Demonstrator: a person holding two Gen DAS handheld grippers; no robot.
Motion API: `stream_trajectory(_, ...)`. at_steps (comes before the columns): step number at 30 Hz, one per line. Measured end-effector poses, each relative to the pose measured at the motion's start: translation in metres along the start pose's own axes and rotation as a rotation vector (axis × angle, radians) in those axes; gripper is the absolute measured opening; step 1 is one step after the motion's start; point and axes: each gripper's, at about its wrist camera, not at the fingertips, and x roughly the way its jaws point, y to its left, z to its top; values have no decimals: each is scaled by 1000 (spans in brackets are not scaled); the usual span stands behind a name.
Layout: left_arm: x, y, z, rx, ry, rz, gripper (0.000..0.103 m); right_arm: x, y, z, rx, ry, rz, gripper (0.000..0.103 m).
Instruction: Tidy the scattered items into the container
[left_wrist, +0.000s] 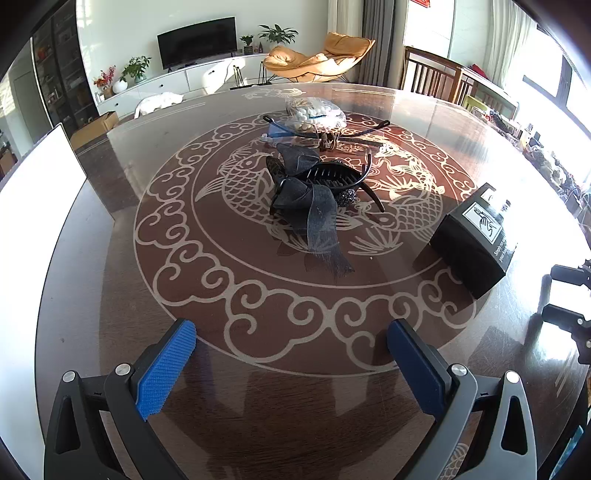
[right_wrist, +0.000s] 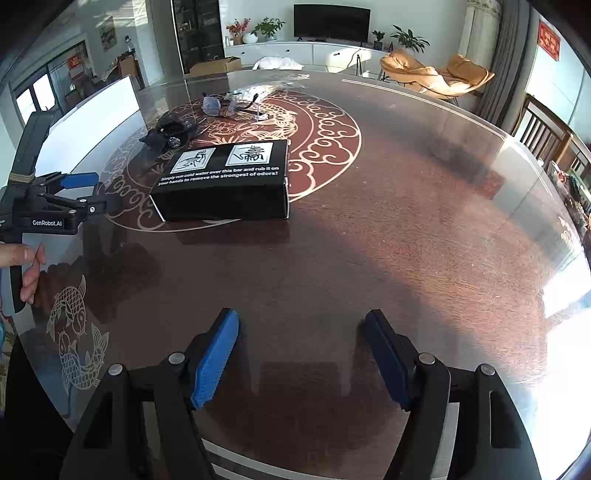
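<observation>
Right gripper (right_wrist: 301, 360) empty, black box (right_wrist: 225, 181) before hair clip (right_wrist: 168, 133)

1. A round dark bench (left_wrist: 110, 295) with a glossy top is patterned with pale fish and cloud scrolls.
2. A black box (right_wrist: 221, 184) lies on it.
3. A black hair claw with ribbon (left_wrist: 314, 184), a bag of white beads (left_wrist: 314, 110) and glasses (left_wrist: 288, 133) are clustered at the centre.

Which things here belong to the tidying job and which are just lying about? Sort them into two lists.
Job:
black hair claw with dark bow
glasses
bag of white beads
black box

Lying about:
orange lounge chair
television
potted plants
wooden chair
</observation>
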Motion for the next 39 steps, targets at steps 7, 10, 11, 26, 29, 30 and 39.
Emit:
stream_trajectory(7, 0, 0, 0, 1, 0, 0, 103, 21, 19, 29, -22, 8, 15, 72)
stream_trajectory(10, 0, 0, -1, 0, 0, 0, 103, 35, 13, 48, 39, -5, -6, 73)
stream_trajectory(11, 0, 0, -1, 0, 0, 0, 103, 40, 11, 56, 54, -8, -8, 74)
stream_trajectory(26, 0, 0, -1, -1, -1, 2, 103, 42, -12, 63, 131, -46, -63, 74)
stream_trajectory(29, 0, 0, -1, -1, 0, 2, 103, 38, -17, 52, 122, -78, -55, 74)
stream_trajectory(30, 0, 0, -1, 0, 0, 2, 103, 37, -18, 50, 119, -90, -53, 74)
stream_trajectory(39, 0, 1, -2, 1, -1, 0, 103, 37, -19, 48, 118, -103, -58, 74)
